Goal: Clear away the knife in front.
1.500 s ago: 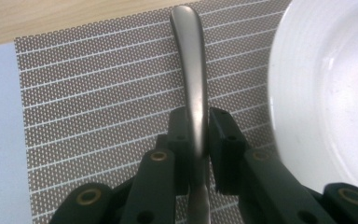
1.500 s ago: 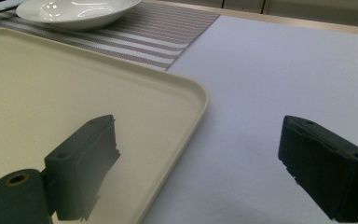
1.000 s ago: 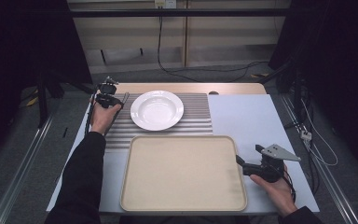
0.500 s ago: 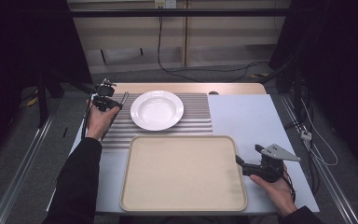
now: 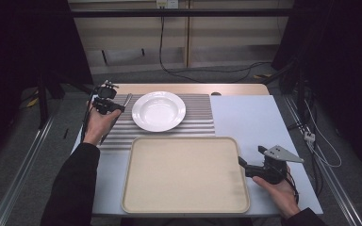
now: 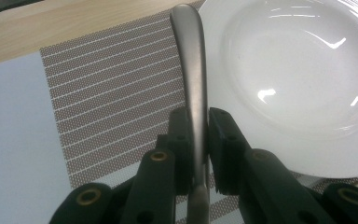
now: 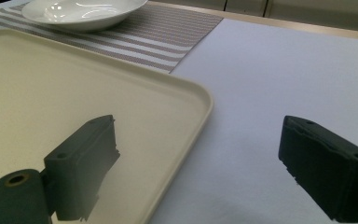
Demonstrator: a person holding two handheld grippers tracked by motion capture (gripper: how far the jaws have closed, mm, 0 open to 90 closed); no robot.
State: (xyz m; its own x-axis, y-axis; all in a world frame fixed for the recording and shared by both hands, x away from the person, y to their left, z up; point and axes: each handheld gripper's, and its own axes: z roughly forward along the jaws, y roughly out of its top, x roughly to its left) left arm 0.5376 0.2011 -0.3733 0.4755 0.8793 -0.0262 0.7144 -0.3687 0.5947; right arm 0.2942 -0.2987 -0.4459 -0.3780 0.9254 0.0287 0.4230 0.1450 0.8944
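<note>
My left hand-held gripper is clenched on a metal utensil handle. The two black jaws press on the handle from both sides, and the rounded end of the handle sticks out beyond them, over the striped placemat. I cannot tell which kind of utensil it is, because its other end is hidden under the gripper. In the high view my left hand-held gripper is at the far left part of the worktop, and the utensil handle points toward the far side, just beside the left rim of the white plate. The plate lies on the striped placemat and has nothing in it.

My right hand-held gripper is released: its jaws stand wide apart and grasp nothing. One jaw is over the corner of the beige tray, the other is over the pale blue worktop. In the high view my right hand-held gripper is at the right edge of the beige tray, near its nearer corner, and the jaws point toward the tray. The tray lies on the near side of the worktop, just in front of the placemat, and its surface is bare.
</note>
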